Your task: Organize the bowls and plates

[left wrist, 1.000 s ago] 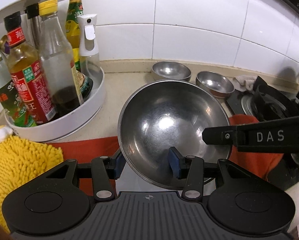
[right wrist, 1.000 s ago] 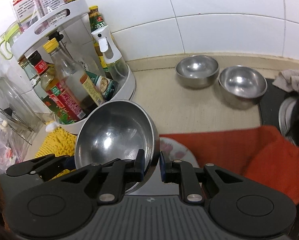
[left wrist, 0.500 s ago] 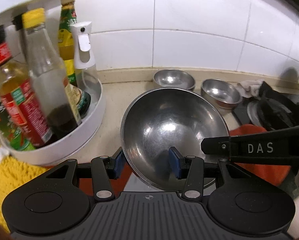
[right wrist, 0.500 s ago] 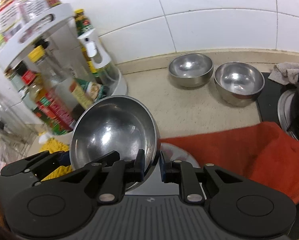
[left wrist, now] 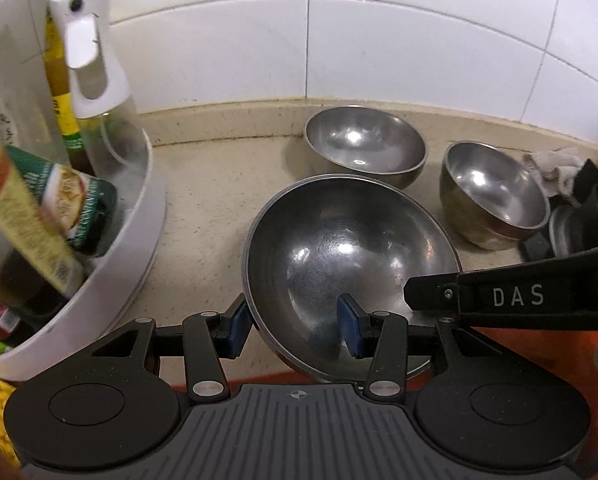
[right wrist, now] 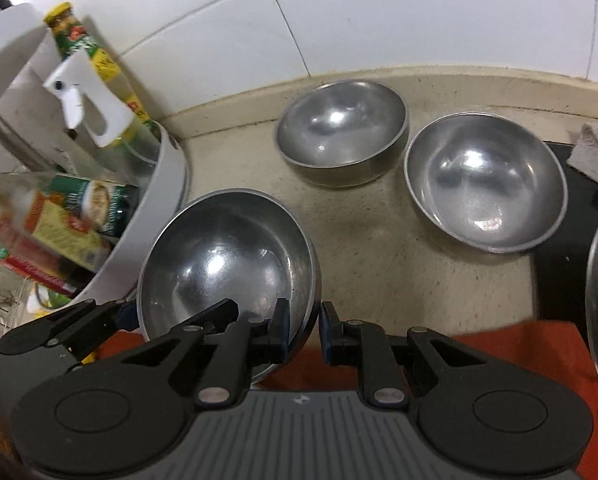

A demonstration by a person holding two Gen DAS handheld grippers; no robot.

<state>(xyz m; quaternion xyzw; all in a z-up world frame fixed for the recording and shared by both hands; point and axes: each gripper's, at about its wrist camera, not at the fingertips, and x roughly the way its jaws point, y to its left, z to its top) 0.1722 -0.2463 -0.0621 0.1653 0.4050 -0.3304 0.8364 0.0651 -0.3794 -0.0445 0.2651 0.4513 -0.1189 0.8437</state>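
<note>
The big bowl [right wrist: 227,264] hangs tilted over the counter [right wrist: 379,264], near two small bowls [right wrist: 341,132] by the wall. Both grippers, left [left wrist: 295,322] and right [right wrist: 304,332], pinch its rim. Lower it level, releasing together.

Three steel bowls [right wrist: 229,256] [right wrist: 341,128] [right wrist: 485,178], one white bottle rack [right wrist: 155,216], one orange cloth [right wrist: 511,344], one grey rag [right wrist: 597,152]
</note>
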